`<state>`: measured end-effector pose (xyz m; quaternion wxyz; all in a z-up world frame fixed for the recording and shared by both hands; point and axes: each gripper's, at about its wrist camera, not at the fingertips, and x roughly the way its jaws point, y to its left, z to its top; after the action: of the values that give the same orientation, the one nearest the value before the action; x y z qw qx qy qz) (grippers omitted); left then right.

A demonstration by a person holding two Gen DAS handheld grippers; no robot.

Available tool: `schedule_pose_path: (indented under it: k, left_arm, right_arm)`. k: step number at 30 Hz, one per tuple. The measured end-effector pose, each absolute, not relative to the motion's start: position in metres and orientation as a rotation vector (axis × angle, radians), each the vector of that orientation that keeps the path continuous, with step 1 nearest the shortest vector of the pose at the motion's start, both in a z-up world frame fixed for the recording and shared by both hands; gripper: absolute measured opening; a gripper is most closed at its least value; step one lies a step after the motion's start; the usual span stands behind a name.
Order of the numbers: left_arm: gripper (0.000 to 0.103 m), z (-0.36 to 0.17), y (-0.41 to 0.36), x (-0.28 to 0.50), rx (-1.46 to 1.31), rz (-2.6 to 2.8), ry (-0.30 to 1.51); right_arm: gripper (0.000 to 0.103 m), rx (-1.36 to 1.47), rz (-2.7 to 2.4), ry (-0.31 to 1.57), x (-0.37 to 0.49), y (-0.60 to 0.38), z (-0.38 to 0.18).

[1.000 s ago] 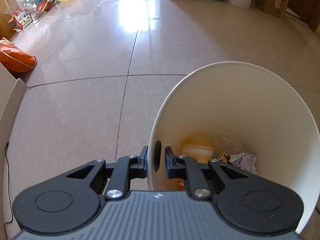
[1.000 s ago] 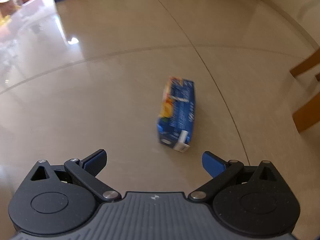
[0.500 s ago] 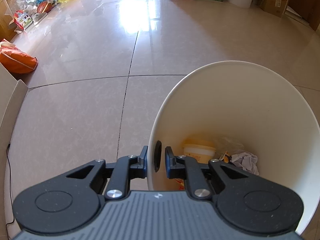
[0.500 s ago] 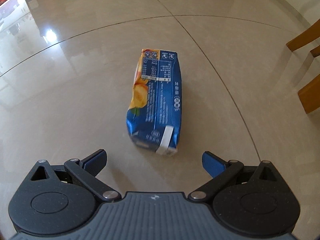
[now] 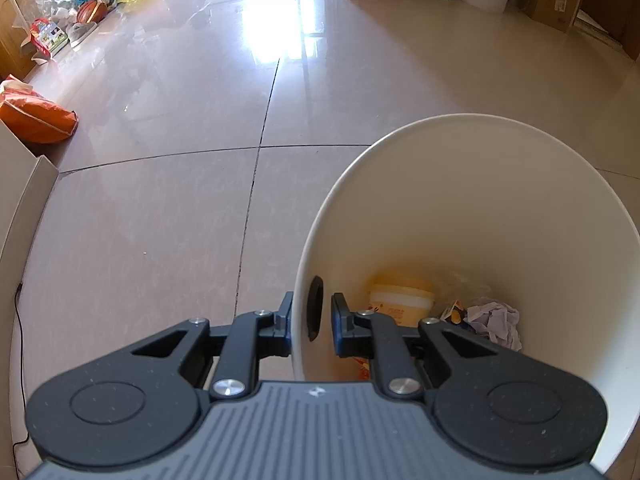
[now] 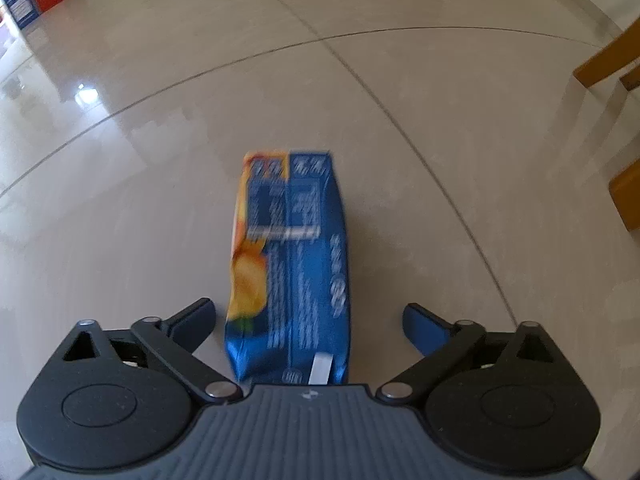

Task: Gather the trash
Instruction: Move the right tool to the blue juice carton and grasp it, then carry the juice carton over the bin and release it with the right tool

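While the wide tiled floor shows no loose litter in its middle stretch, the job looks only partly done to me. Boxes, bags and a basketball sit along the far wall, though whether any of that counts as trash I cannot say. The white bin already carries a haul: a yellow-lidded tub at the bottom, a crumpled wad of pale paper beside it, and a scrap of printed wrapper between the two, with something clear and crinkled behind that I cannot make out.

What is plainly left is the blue juice carton, lying on its side on the tiles, its long axis pointing away from the right gripper, well clear of the wooden chair legs off to the side.

The left gripper carries the bin, tilted so its mouth faces forward; its fingers are pinched on the near wall at the rim, one outside and one inside, just by the handle slot.

The right gripper is low over the floor, angled down and lined up with the carton. Its blue fingers are spread wide, one on each side of the carton's near end, neither touching it. The picture is blurred, so I judge it is on the move, closing in for the grab.
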<state>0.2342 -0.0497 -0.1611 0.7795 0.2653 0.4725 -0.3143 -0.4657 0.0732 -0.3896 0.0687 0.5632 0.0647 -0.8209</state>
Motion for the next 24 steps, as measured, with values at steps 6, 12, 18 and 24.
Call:
schedule_pose_path:
  k: [6,12,18,24]
  left_arm:
    - [0.015,-0.162,-0.05,0.235,0.572,-0.679,1.028]
    - [0.015,-0.16,-0.052,0.235,0.574,-0.678,1.033]
    - [0.015,-0.162,-0.053,0.233,0.573,-0.675,1.037]
    - [0.015,-0.163,-0.053,0.234,0.577,-0.68,1.03]
  right_arm:
    - [0.065,1.695,-2.47,0.199,-0.478,0.072,-0.384]
    - [0.057,1.711,-2.454,0.229,-0.487,0.076,-0.387]
    - [0.057,1.73,-2.416,0.254,-0.475,0.077,-0.378]
    - [0.056,1.708,-2.336,0.326,-0.447,0.081,-0.352]
